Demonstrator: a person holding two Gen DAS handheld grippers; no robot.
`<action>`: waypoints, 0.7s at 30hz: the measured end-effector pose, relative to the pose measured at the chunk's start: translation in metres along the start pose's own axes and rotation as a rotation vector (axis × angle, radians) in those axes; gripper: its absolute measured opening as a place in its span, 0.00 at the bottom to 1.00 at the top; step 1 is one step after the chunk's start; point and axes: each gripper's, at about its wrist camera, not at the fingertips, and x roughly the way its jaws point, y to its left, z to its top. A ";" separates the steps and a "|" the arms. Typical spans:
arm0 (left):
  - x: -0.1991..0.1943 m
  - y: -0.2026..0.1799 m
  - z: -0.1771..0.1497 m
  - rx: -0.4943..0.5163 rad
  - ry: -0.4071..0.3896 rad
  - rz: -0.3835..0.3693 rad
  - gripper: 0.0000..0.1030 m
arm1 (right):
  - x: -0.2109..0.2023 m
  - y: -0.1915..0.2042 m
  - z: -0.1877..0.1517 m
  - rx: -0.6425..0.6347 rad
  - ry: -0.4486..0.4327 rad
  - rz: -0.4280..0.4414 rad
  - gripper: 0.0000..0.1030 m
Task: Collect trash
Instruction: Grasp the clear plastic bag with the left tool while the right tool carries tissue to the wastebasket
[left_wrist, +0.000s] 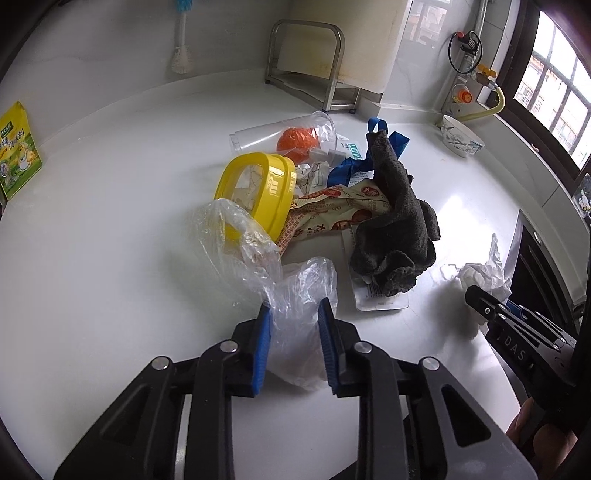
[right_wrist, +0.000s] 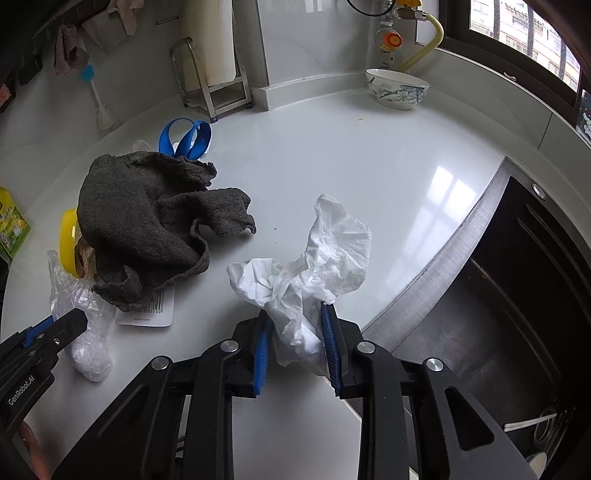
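Note:
A pile of trash lies on the white counter (left_wrist: 110, 206). My left gripper (left_wrist: 294, 314) is shut on a clear plastic bag (left_wrist: 295, 291) at the pile's near edge. Behind it lie a yellow-rimmed lid (left_wrist: 258, 192), a printed snack wrapper (left_wrist: 332, 214), a dark grey rag (left_wrist: 399, 229), a blue strap (left_wrist: 354, 166) and a clear cup with an orange ball (left_wrist: 295, 142). My right gripper (right_wrist: 294, 317) is shut on a crumpled white tissue (right_wrist: 317, 258) near the sink's edge. The rag (right_wrist: 155, 221) lies to its left.
A black sink (right_wrist: 517, 295) lies to the right of the counter. A patterned bowl (right_wrist: 397, 88) stands at the back by the window. A metal rack (left_wrist: 306, 66) and a bottle brush (left_wrist: 181, 48) stand at the back wall. A green packet (left_wrist: 16, 151) leans at far left.

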 end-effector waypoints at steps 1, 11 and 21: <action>-0.001 0.001 0.000 0.003 -0.001 0.001 0.21 | -0.003 0.000 -0.002 0.005 0.000 0.000 0.24; -0.025 0.011 -0.009 0.072 -0.019 0.022 0.17 | -0.035 -0.002 -0.026 0.039 -0.005 -0.001 0.24; -0.076 0.007 -0.028 0.167 -0.047 0.016 0.17 | -0.096 0.005 -0.056 0.043 -0.024 0.003 0.24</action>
